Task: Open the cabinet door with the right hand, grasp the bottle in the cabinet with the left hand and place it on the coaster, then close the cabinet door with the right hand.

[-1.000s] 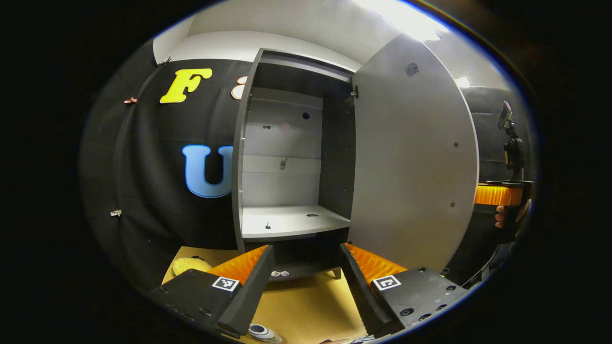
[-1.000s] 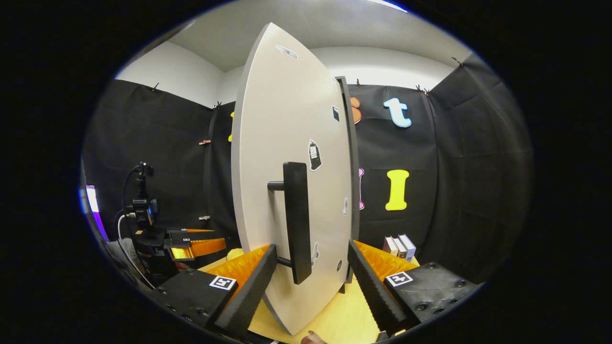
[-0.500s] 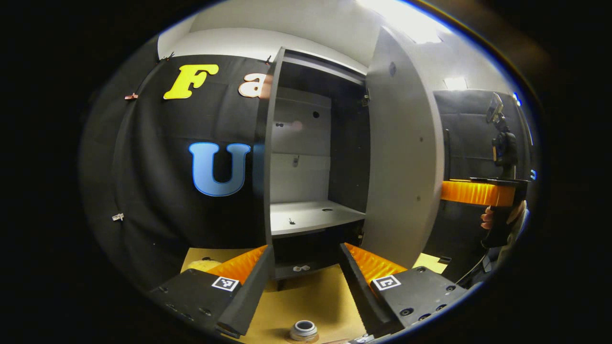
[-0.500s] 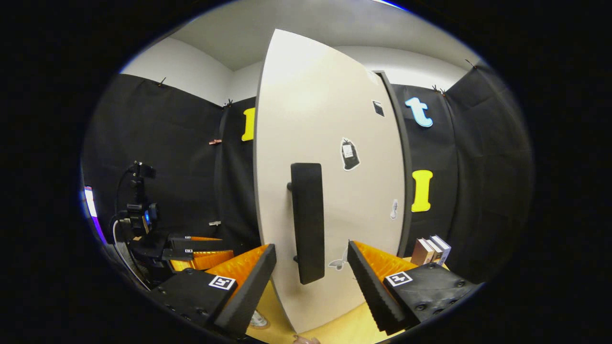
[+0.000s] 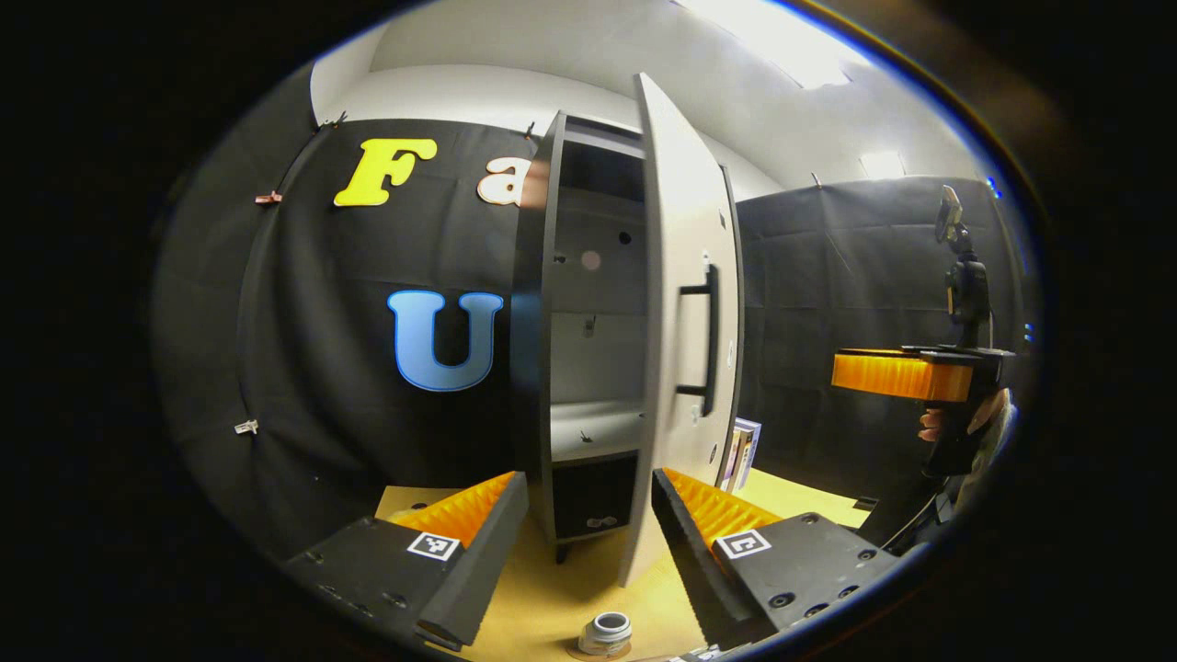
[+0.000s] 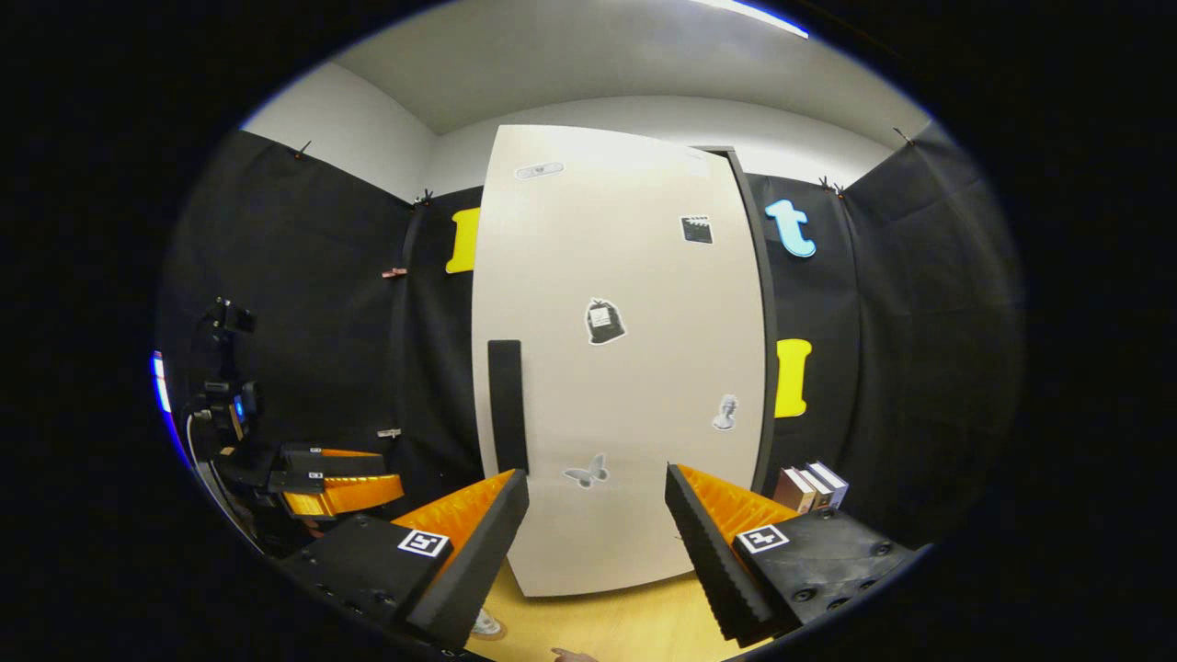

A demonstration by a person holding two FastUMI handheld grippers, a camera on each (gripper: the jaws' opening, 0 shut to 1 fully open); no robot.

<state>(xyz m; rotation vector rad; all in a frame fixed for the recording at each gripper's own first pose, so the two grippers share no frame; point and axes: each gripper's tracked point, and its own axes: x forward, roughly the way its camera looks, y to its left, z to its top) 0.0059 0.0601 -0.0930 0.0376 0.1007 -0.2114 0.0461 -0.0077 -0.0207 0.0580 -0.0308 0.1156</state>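
A: left hand-held gripper [image 5: 581, 533], state?
B: fingers spread, nothing between them. cabinet [image 5: 588, 349] stands dead ahead past the fingertips, well apart, on the tan tabletop [image 5: 542, 607]

A: bottle?
B: low at the bottom edge of the left gripper view, between the two fingers and nearer the camera than the cabinet. bottle [image 5: 605, 631] is upright, grey ribbed cap up, sitting on the coaster [image 5: 588, 654], a thin brownish disc just showing under it. no finger touches it

A: door?
B: cabinet door [image 5: 676, 322] is part-way open, seen nearly edge-on in the left gripper view, covering the right part of the opening. grey shelf [image 5: 593, 430] visible through the gap to its left, dark space under it. black bar handle [image 5: 710, 340] on the door's outer face

A: right of that?
B: books [image 5: 743, 452] upright just beside the cabinet. further right the right hand-held gripper [image 5: 897, 374], held in a hand [image 5: 947, 428], well clear of the door

A: right gripper view?
B: left hand-held gripper at far left there [image 6: 336, 483]. door face fills the middle, pale, small stickers on it, handle near its left edge. right gripper's own fingers spread too, holding nothing, door ahead but apart from them. books at right by the cabinet
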